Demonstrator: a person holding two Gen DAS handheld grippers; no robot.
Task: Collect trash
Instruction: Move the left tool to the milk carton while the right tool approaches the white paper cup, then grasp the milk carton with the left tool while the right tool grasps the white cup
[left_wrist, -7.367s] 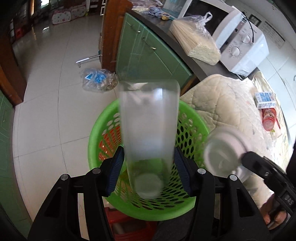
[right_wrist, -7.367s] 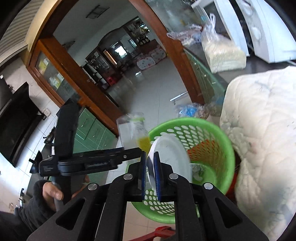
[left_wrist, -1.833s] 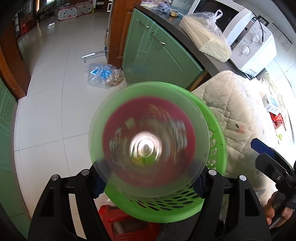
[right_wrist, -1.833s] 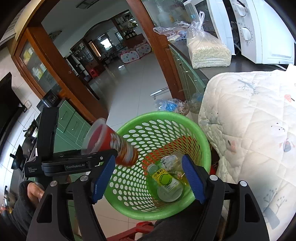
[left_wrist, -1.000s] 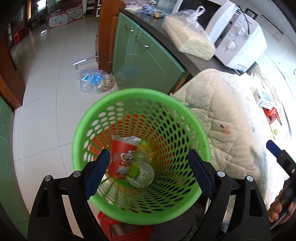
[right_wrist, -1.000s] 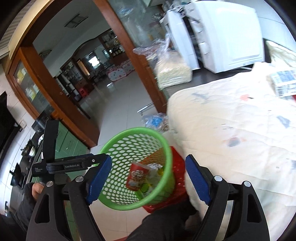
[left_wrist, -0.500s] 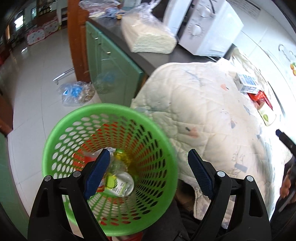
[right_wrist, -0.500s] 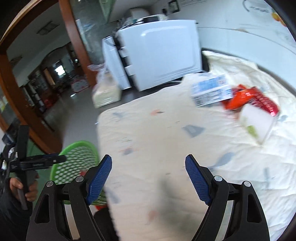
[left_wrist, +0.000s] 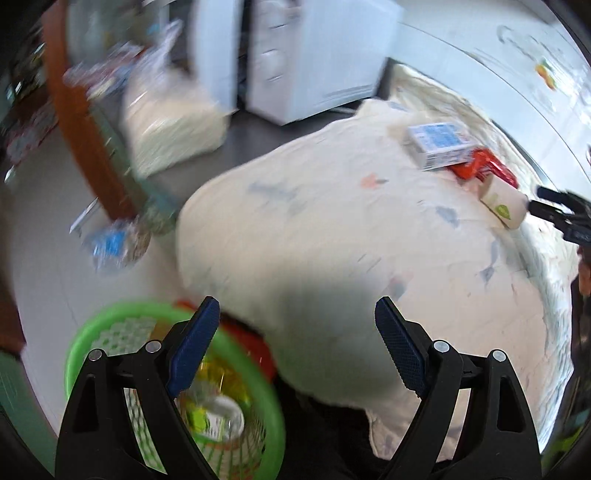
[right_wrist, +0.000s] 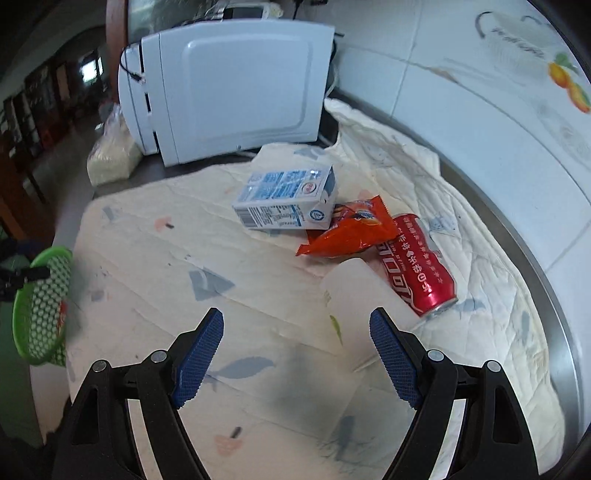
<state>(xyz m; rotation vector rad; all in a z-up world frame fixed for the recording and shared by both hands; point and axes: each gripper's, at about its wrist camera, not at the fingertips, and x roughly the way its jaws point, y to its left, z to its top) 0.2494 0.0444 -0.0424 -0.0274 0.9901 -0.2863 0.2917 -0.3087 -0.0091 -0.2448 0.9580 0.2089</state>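
Just ahead of right tool, white cup

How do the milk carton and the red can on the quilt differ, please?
The carton is a white-and-blue box; the can is a red cylinder. The carton lies nearer the microwave, the can nearer the wall. An orange wrapper separates them. Both lie on their sides, ungripped.

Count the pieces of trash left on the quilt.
4: the milk carton nearest the microwave, the orange snack wrapper against it, the red can behind the wrapper, the white cup nearest the right gripper. Others may be hidden.
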